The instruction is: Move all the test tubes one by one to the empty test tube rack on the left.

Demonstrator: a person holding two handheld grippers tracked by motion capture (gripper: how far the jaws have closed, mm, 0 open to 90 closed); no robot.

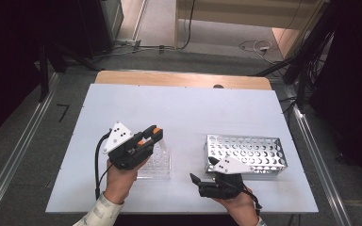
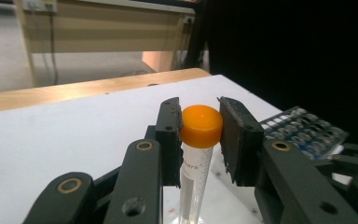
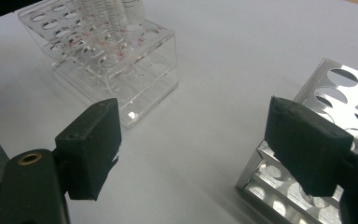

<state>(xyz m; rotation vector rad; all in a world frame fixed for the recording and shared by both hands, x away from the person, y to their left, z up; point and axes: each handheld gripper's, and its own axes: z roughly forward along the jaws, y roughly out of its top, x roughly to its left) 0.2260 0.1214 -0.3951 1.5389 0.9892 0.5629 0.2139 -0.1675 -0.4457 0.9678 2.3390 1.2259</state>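
White board covers the table (image 1: 184, 108), with a strip of bare wood along its far edge and grey floor with cables beyond. From the high view, my left gripper (image 1: 152, 135) hangs over the clear plastic rack (image 1: 158, 165), its jaws closed on an orange-capped tube (image 1: 149, 135); the tube's body is hard to make out here against the clear plastic. My right gripper (image 1: 201, 172) sits near the front edge, just beside the near left corner of the metal rack (image 1: 245, 153), which lies to the right, well apart from the clear one.

Looking along my left gripper's jaws, the orange cap (image 2: 201, 126) shows plainly, pinched from both sides by the two black pads, and the tube (image 2: 193, 182) hangs upright below it with some dark print on its side. Its lower end is cut off by the frame, so I cannot tell whether it sits in a hole of the rack. Part of the metal rack (image 2: 303, 133) lies at the right.

Along my right gripper (image 3: 193, 149), the jaws stand wide apart with nothing but bare table between them. The clear rack (image 3: 135, 70) lies ahead at the left, with the lower parts of tubes (image 3: 116, 14) standing in its far holes, their tops cut off. A corner of the metal rack (image 3: 349, 88) is at the right, partly behind my jaw.
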